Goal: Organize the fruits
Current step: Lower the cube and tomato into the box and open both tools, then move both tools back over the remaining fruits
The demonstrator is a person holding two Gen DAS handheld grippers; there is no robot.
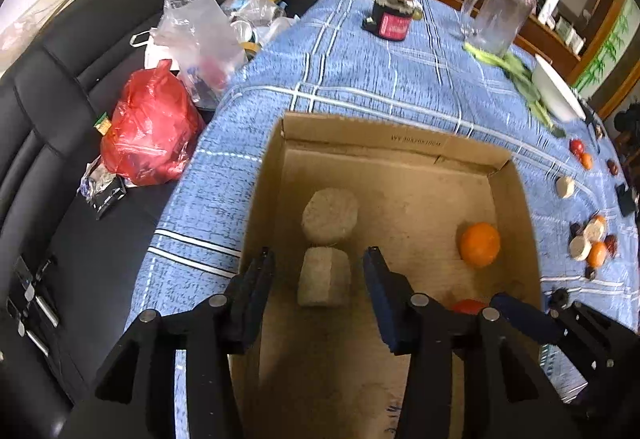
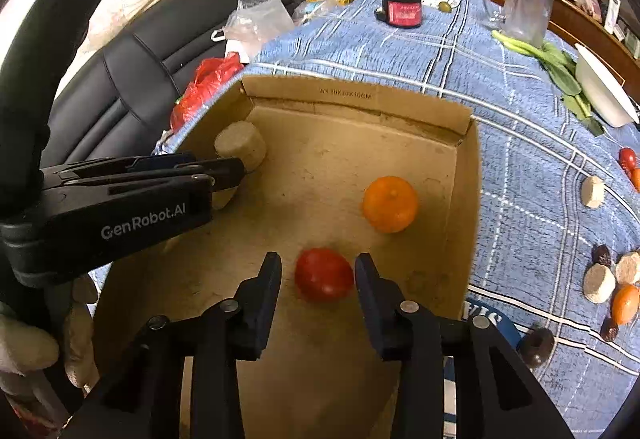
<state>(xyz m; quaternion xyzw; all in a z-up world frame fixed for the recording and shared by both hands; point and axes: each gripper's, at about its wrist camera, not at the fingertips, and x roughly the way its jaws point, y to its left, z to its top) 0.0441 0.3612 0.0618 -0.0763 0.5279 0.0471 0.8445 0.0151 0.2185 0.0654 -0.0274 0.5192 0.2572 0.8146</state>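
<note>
An open cardboard box [image 1: 400, 137] sits on the blue checked tablecloth. On its floor are two beige round blocks [image 1: 330, 215], an orange [image 1: 480, 244] and a red tomato [image 2: 324, 274]. My left gripper [image 1: 319, 259] points down into the box, its jaws standing apart on either side of the nearer beige block [image 1: 324, 281], with gaps on both sides. My right gripper [image 2: 317, 261] straddles the tomato without pressing on it. The left gripper [image 2: 236, 171] also shows from the side in the right wrist view, held by a gloved hand [image 2: 24, 347].
Loose beige blocks, small oranges and dark fruits [image 2: 600, 283] lie on the cloth right of the box. Further back stand a corked jar [image 2: 401, 5], a glass jug [image 2: 524, 3], greens [image 2: 556, 59] and a white bowl [image 2: 604, 87]. A black sofa with plastic bags [image 1: 152, 127] is to the left.
</note>
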